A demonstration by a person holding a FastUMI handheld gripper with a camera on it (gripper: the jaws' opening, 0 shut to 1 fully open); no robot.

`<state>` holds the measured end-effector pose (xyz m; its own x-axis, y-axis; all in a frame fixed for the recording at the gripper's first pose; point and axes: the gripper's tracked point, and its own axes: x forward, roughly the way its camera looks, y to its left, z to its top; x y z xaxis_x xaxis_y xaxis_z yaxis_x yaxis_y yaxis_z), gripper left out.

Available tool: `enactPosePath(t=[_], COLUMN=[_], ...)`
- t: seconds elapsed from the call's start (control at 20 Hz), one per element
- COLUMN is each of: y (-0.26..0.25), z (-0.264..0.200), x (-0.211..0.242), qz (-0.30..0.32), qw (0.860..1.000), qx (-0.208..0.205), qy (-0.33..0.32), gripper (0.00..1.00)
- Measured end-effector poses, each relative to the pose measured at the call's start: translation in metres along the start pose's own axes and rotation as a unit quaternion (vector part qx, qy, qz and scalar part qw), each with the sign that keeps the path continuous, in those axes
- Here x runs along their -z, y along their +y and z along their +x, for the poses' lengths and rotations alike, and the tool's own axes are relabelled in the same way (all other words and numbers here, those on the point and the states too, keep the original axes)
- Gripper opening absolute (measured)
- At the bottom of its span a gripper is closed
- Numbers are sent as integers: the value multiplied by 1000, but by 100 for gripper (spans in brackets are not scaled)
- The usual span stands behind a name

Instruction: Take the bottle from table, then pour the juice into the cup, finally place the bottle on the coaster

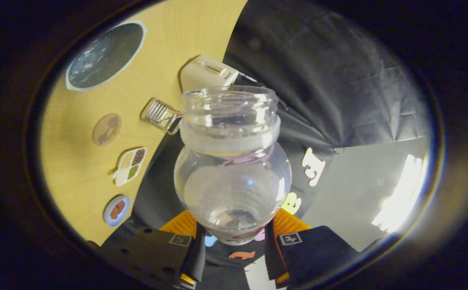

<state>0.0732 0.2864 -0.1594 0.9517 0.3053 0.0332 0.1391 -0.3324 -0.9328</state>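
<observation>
Clear plastic bottle (232, 169) is gripped by the closed claw (232, 241), tipped sideways, mouth beyond the fingers | step judged: pouring at ribbed glass cup (162, 116) on wooden surface (77, 177) | juice hard to make out | next: righted, carried to round coaster (106, 129) | nearby: white box (206, 72), dark plate (105, 55), sectioned dish (130, 165).

Dim overall. A bright glare patch (399, 193) washes out the far side beyond the fingers. Highlights glint on the bottle (232, 161), which is sharp. The table (77, 169) curves with fisheye distortion, softening toward the rim
</observation>
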Motion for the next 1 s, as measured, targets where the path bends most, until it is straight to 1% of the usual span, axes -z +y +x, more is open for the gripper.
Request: enactPosePath(t=[0.1,0.2,0.4,0.5,0.6,0.7,0.8,1.0], y=[19,41,73,91,102,113,120,124], z=[-4,-7,-17,-29,-39,-48,-55,-58], x=[8,19,26,24,21,10,4,-8], qz=[37,81,172,213,270,339,399,497], qw=[998,991,966,948,921,884,846,774], qx=[-40,-88,-168,-213,-251,-292,-322,-357], qy=[22,54,91,106,125,137,150,163], gripper=[64,64,64,64,64,64,64,64])
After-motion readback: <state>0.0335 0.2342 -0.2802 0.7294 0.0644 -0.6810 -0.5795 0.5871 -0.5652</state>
